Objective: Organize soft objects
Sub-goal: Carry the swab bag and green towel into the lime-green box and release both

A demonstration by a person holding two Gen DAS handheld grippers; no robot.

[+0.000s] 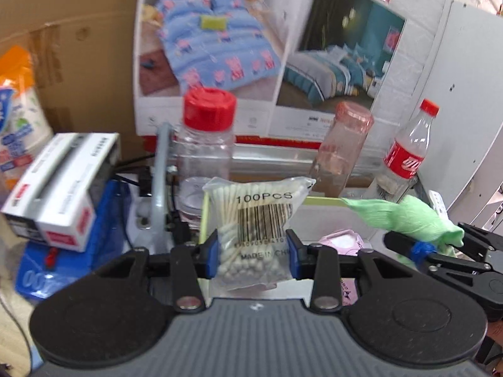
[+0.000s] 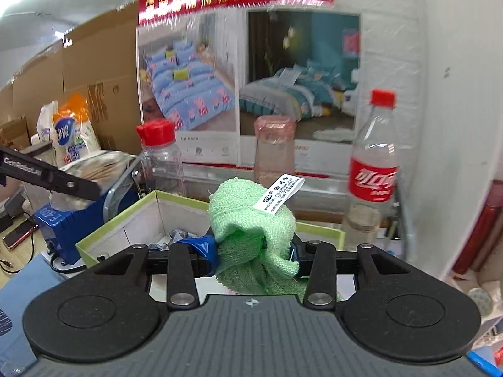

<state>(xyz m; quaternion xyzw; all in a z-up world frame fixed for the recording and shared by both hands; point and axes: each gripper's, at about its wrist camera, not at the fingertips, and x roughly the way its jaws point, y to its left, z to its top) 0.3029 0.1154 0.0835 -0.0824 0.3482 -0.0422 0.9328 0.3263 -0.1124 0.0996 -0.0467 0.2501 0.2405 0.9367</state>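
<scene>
Left wrist view: the left gripper (image 1: 254, 253) has its blue pads clamped on a clear crinkled plastic bag of cotton swabs (image 1: 256, 226), held upright above the clutter, its barcode label facing the camera. Behind it stand three clear bottles in a row: a ribbed red-capped jar (image 1: 206, 138), a pink-tinted tumbler (image 1: 342, 147) and a red-labelled cola bottle (image 1: 408, 154). A white carton (image 1: 63, 185) lies on a blue box (image 1: 63, 267) to the left, with brown cardboard behind. At the right edge the right gripper (image 1: 440, 251) pinches a green towel (image 1: 405, 216), near the bag but apart from it.

Right wrist view: the right gripper (image 2: 254, 253) is closed on the green towel (image 2: 251, 223), a soft looped terry cloth bunched into a lump with a white care tag on top. Just beyond it sits an open green-rimmed box (image 2: 132, 210) with white walls and small items inside, too blurred to tell. The same three bottles stand behind the box, before glossy bedding posters (image 2: 245, 84). The left gripper's black finger (image 2: 50, 176) reaches in from the left with the swab bag.
</scene>
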